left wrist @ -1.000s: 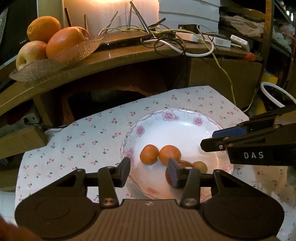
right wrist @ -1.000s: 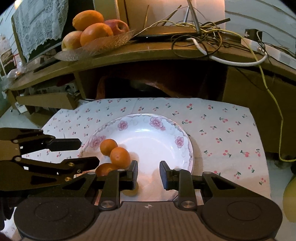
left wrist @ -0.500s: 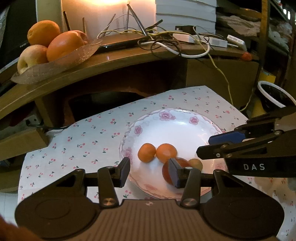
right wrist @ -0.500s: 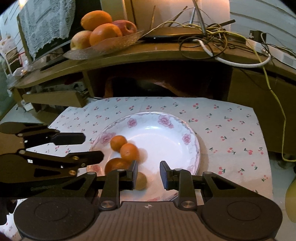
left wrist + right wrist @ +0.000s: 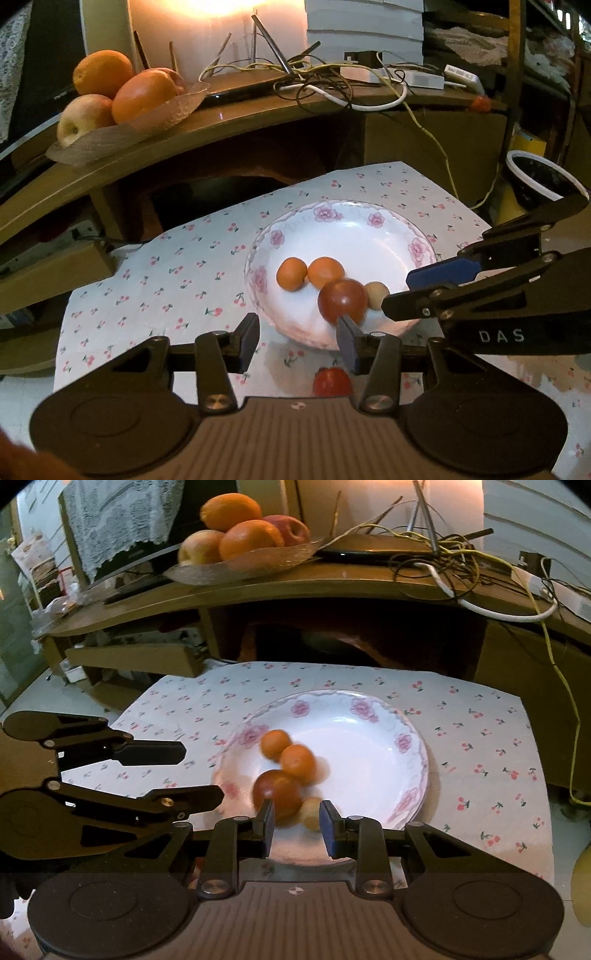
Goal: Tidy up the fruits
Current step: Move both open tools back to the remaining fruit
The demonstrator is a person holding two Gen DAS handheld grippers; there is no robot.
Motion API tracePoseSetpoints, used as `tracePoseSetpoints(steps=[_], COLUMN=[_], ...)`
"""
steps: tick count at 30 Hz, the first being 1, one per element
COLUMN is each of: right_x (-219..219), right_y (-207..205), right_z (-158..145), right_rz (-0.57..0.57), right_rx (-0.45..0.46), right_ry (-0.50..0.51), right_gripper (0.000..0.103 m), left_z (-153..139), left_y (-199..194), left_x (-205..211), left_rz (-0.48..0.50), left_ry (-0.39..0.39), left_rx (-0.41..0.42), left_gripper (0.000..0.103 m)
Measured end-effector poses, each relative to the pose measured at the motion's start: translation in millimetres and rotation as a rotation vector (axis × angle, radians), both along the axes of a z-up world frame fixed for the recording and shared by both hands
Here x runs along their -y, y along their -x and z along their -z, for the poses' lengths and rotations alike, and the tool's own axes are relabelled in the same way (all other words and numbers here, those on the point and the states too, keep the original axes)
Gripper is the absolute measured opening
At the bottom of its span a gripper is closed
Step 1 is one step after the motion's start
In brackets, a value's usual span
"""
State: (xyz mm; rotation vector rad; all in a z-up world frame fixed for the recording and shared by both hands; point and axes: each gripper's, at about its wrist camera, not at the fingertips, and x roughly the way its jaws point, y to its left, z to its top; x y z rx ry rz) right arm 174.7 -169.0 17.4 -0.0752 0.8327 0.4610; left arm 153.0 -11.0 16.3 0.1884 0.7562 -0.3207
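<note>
A white flowered plate [image 5: 369, 236] [image 5: 373, 738] holds two small oranges [image 5: 291, 274] [image 5: 275, 744], a larger red-brown fruit [image 5: 341, 301] [image 5: 277, 792] and a small pale fruit [image 5: 376, 294] [image 5: 311, 812]. A small red fruit [image 5: 331, 382] lies on the cloth in front of the plate. My left gripper [image 5: 299, 338] is open and empty at the plate's near left rim. My right gripper [image 5: 297, 827] is open and empty at the near rim, just before the pale fruit. Each gripper shows in the other's view.
The plate sits on a cherry-print cloth [image 5: 166, 277] [image 5: 480, 738]. Behind it a wooden shelf [image 5: 258, 118] carries a glass dish of big oranges and apples [image 5: 122, 96] [image 5: 243, 535] and tangled cables [image 5: 332, 85]. A white-rimmed pot [image 5: 539, 177] stands at the right.
Both grippers have drawn back toward me and away from the plate. The red-brown fruit, earlier partly hidden by my left finger, now shows fully, and the small red fruit on the cloth has come into view.
</note>
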Motion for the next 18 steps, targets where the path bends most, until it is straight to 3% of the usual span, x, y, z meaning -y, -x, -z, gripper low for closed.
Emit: tracePoseSetpoints(steps=[11,18], right_x=[-13.5,-20.1], right_y=[34.8,60.0], right_z=[1.3,16.6], right_rz=[-0.059,-0.093], right_rx=[-0.039,-0.093], right_ry=[0.007,0.05], right_gripper=[0.034,0.036], left_z=[2.2,11.9], left_y=[41.6,54.7], left_x=[-27.6,-38.5], left_rz=[-0.029,0.002], left_ry=[-0.003,-0.024], left_rx=[-0.04,-0.077], left_gripper=[0.051,0.051])
